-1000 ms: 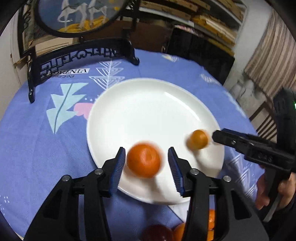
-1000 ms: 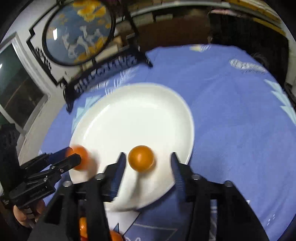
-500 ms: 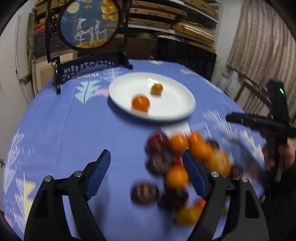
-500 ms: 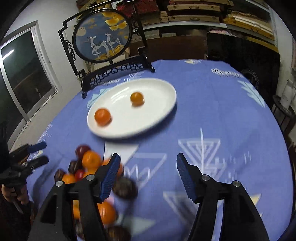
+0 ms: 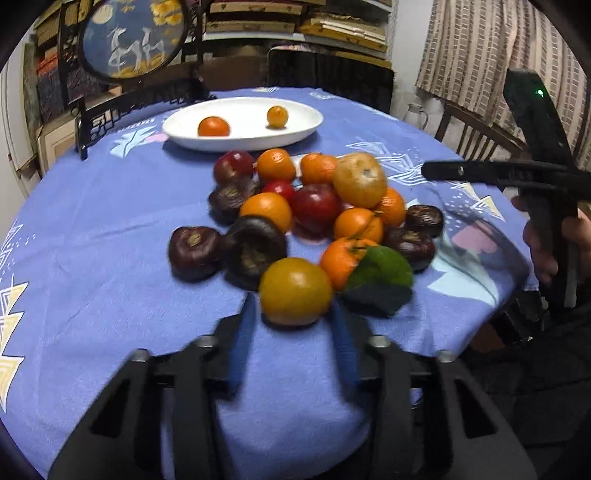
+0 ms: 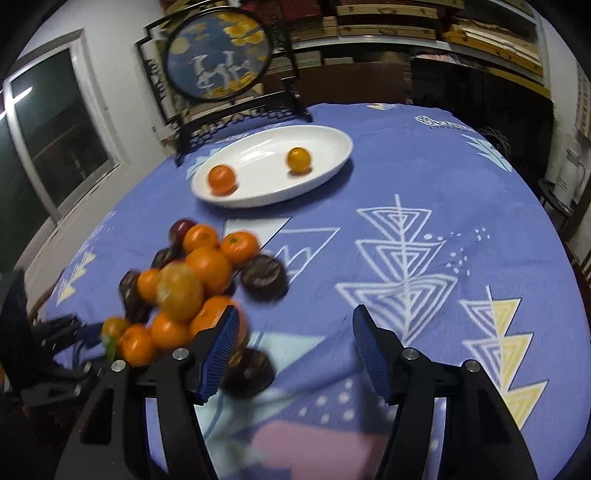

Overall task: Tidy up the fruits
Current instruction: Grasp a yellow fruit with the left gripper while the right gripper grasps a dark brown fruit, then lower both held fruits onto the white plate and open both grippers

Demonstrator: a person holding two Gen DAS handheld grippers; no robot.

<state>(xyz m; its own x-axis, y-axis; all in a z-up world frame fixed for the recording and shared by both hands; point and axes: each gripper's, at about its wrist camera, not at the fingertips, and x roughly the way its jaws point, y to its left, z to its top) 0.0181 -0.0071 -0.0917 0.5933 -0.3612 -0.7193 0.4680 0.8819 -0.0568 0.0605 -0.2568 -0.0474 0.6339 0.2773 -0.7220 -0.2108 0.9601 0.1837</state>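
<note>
Yellow-orange fruit [image 5: 295, 290] between the spread blue pads of the left tool [image 5: 293, 328]; right tool [image 6: 291, 350] spread, empty, beside the fruit pile [image 6: 192, 280].

The plate [image 5: 243, 138] looks glossy white ceramic, smooth; the tablecloth [image 5: 92, 236] is matt blue woven cloth, faintly creased; the yellow-orange fruit [image 5: 295, 291] has a waxy sheen, while the dark fruits [image 5: 255, 251] at its ten o'clock look dull and wrinkled; the left gripper [image 5: 293, 332] is matt black plastic with ribbed blue pads [image 6: 218, 354] and small bright metal screws; the shelves [image 6: 424, 33] look like bare wood.
</note>
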